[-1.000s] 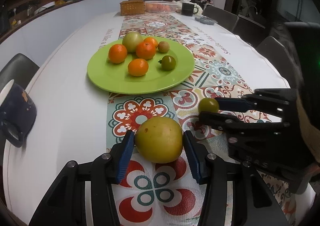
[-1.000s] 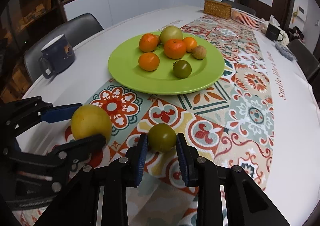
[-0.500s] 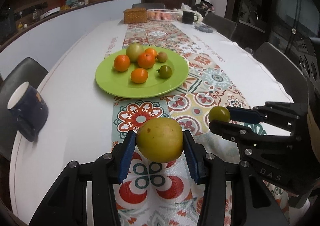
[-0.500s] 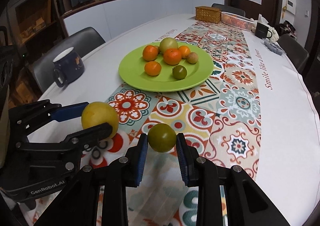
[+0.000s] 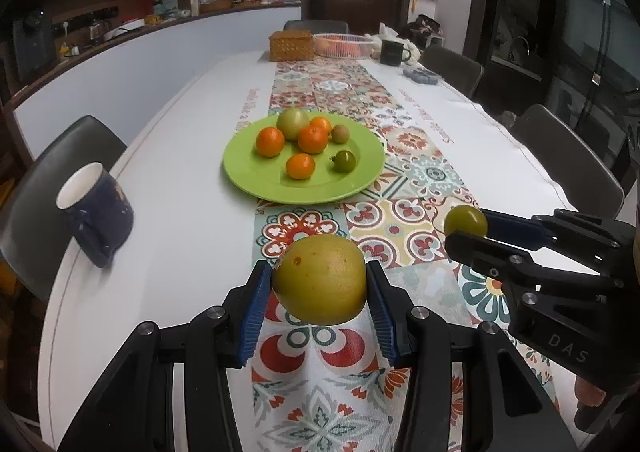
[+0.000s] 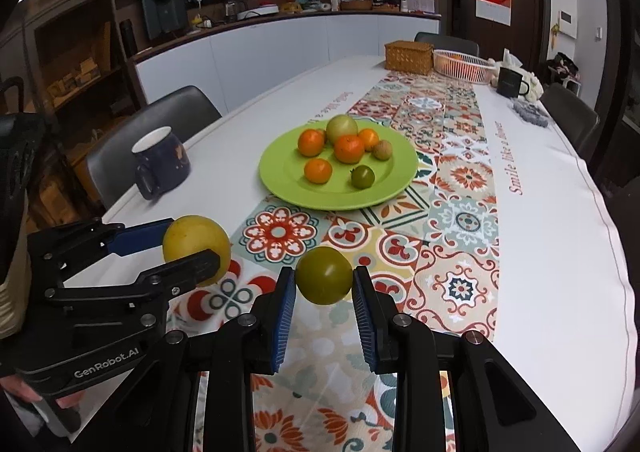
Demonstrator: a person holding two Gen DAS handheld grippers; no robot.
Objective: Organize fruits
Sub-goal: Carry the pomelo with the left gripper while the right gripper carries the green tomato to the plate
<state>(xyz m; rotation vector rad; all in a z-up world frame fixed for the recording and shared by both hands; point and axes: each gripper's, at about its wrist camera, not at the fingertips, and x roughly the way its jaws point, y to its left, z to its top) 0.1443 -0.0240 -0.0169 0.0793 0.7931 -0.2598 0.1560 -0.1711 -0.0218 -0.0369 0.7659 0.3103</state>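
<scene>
My left gripper is shut on a large yellow-green fruit, lifted above the patterned runner. In the right wrist view that fruit hangs at the left. My right gripper is shut on a small green tomato, also off the table; the left wrist view shows the tomato at the right. Ahead lies a green plate carrying several oranges, a pale green fruit, a small brown fruit and a dark green tomato. The plate sits mid-table in the right wrist view.
A dark blue mug stands near the table's left edge, beside a grey chair. At the far end are a wicker box, a pink basket and a black mug. More chairs line the right side.
Both grippers have risen and drawn back from the plate, each keeping its fruit. The plate and mug now look smaller and farther away.
</scene>
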